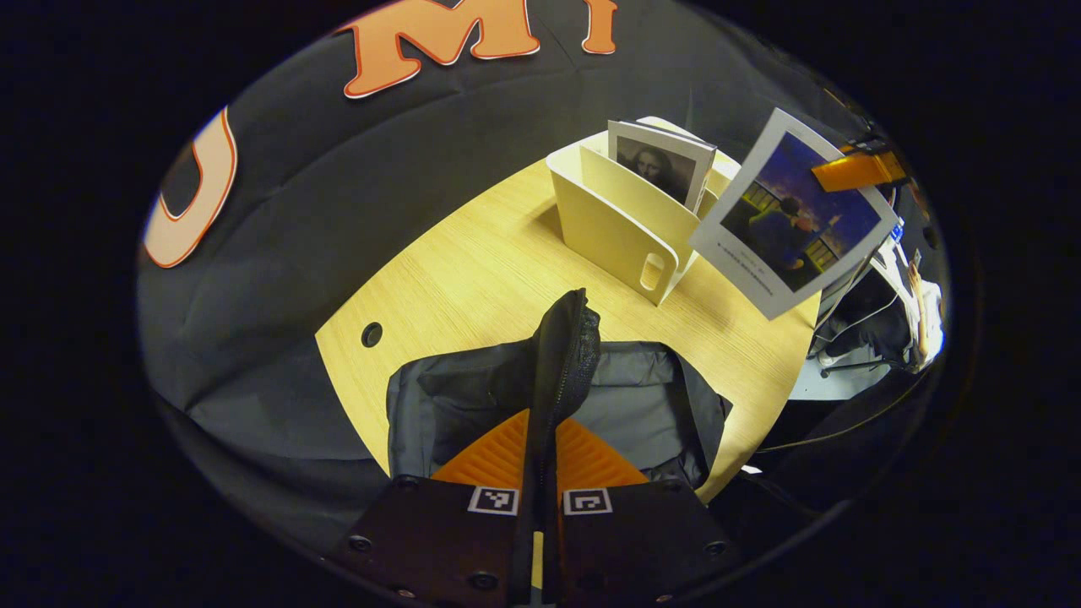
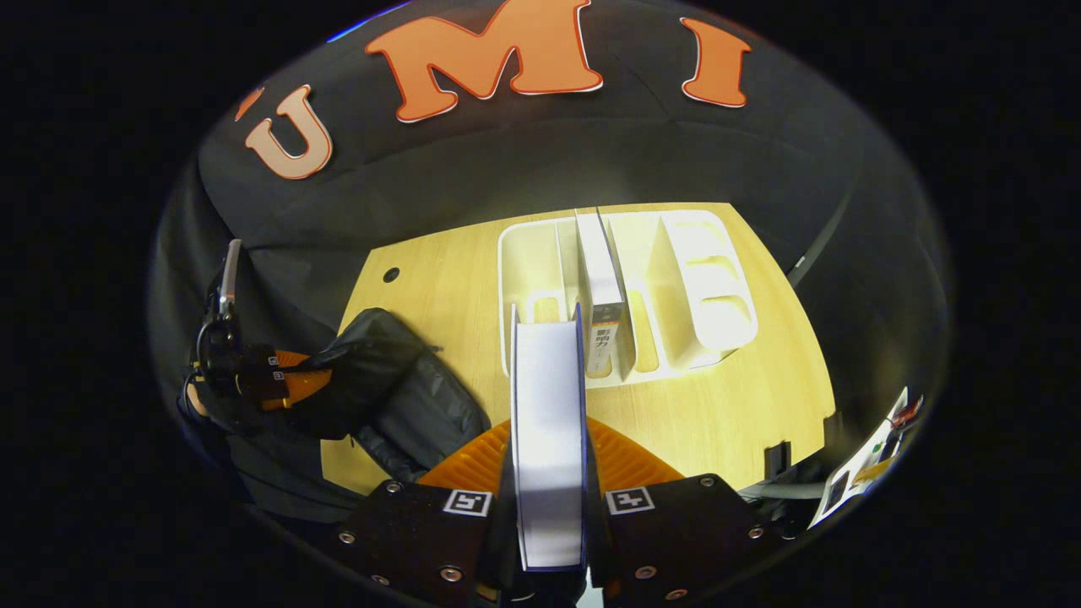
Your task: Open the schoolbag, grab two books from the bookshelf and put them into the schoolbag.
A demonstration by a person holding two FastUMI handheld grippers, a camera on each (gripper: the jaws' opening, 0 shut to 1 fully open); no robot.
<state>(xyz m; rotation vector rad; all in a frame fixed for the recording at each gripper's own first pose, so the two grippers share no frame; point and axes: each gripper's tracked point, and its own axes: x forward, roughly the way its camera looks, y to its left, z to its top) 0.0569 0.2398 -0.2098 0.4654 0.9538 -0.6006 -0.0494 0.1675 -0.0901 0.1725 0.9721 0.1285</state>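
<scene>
Above table (image 2: pixel 743 405): right gripper (image 2: pixel 549 473) clamps book (image 2: pixel 549 422); left gripper (image 1: pixel 545 456) pinches schoolbag (image 1: pixel 562 355) edge

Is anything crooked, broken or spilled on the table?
Nothing is broken or spilled. The right claw holds a blue-covered book in the air, tilted beside the cream plastic bookshelf. The left claw pinches up the flap of the dark grey fabric schoolbag.
</scene>
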